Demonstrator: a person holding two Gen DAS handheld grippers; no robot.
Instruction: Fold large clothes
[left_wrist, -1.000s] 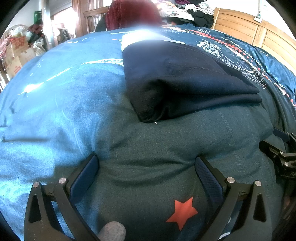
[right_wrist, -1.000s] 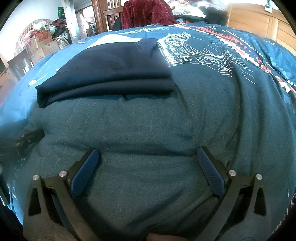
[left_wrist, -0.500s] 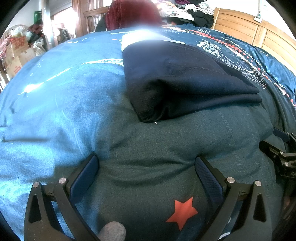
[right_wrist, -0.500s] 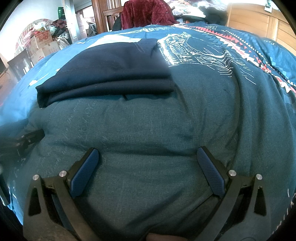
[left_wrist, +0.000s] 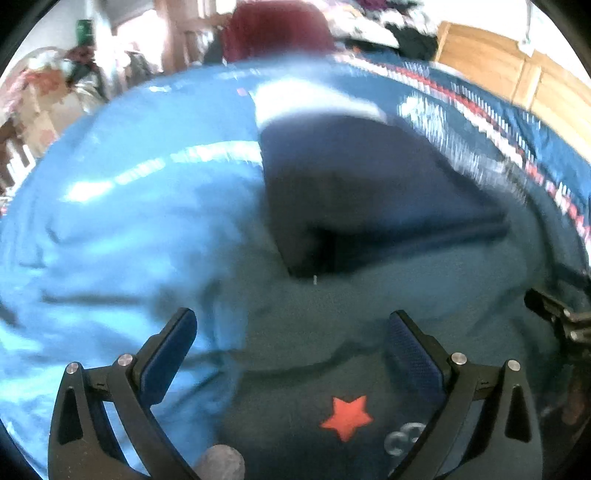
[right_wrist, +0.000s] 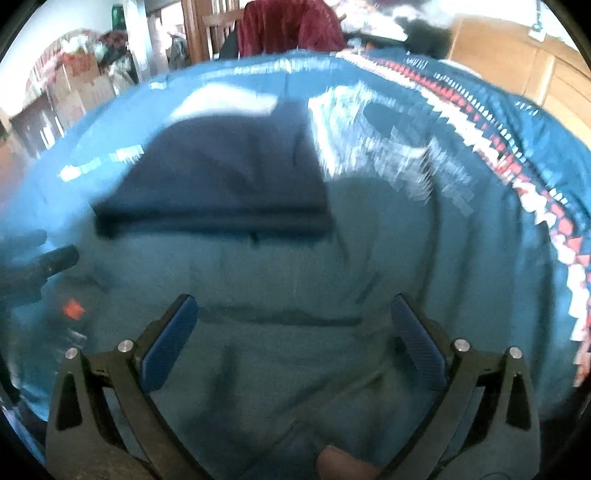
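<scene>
From my left gripper's (left_wrist: 291, 345) camera, I look along two blue-padded fingers spread wide with nothing between them, hovering low over the teal bedspread (left_wrist: 122, 229). Just ahead lies the garment (left_wrist: 369, 199), a dark navy piece already folded into a flat bundle, its near corner pointing toward me. A red star (left_wrist: 346, 416) printed on the bedspread sits between the fingers. At the right edge I can make out part of my other tool. The whole picture is smeared with motion blur. From my right gripper's (right_wrist: 294, 332) camera, the fingers are likewise wide apart and empty, over a creased stretch of bedspread. The garment (right_wrist: 225, 192) sits ahead and to the left, its folded edge facing me, well clear of my fingertips. White and red patterning (right_wrist: 535, 192) runs along the bedspread to the right (a dark red cloth on a chair (right_wrist: 290, 26) shows beyond the bed). My worry is that, reaching in this fast, I could pinch bedspread along with the garment, since both are soft and close in tone, or grab only the top layer and pull the fold open.
</scene>
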